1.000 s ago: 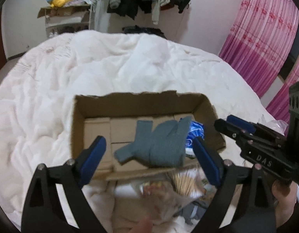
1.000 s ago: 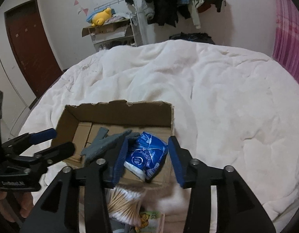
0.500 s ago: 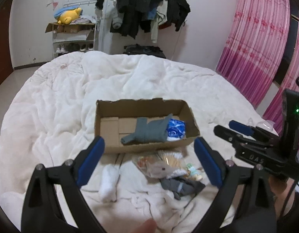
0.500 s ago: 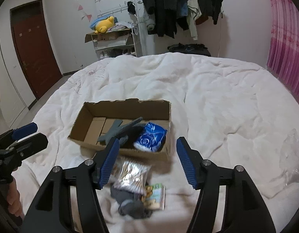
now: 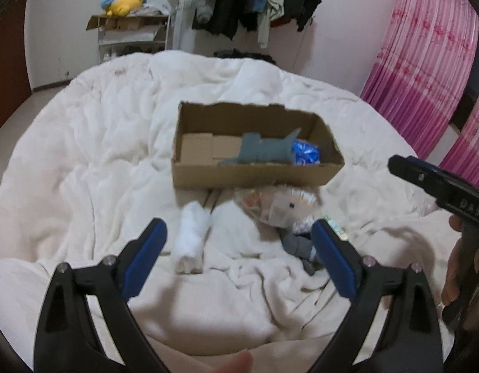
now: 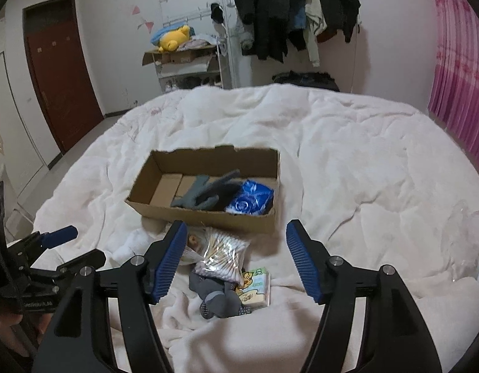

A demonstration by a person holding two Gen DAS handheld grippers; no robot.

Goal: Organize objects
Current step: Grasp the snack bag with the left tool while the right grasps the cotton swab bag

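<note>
My left gripper [image 5: 238,259] stands wide apart, empty; my right gripper [image 6: 236,259] is opening, nothing between its pads; the open brown cardboard box [image 6: 208,217] lies just beyond the loose items; risk: the crinkly clear bag of cotton swabs [image 6: 222,256] overlaps the dark grey sock [image 6: 216,297], so one grasp may drag both.

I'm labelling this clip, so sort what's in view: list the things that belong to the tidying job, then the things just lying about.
Job:
cardboard box
grey glove and blue packet, both in the box
cotton swab bag
dark socks
small card pack
white roll

Lying about:
hanging clothes
yellow plush toy
pink curtain
door
</note>
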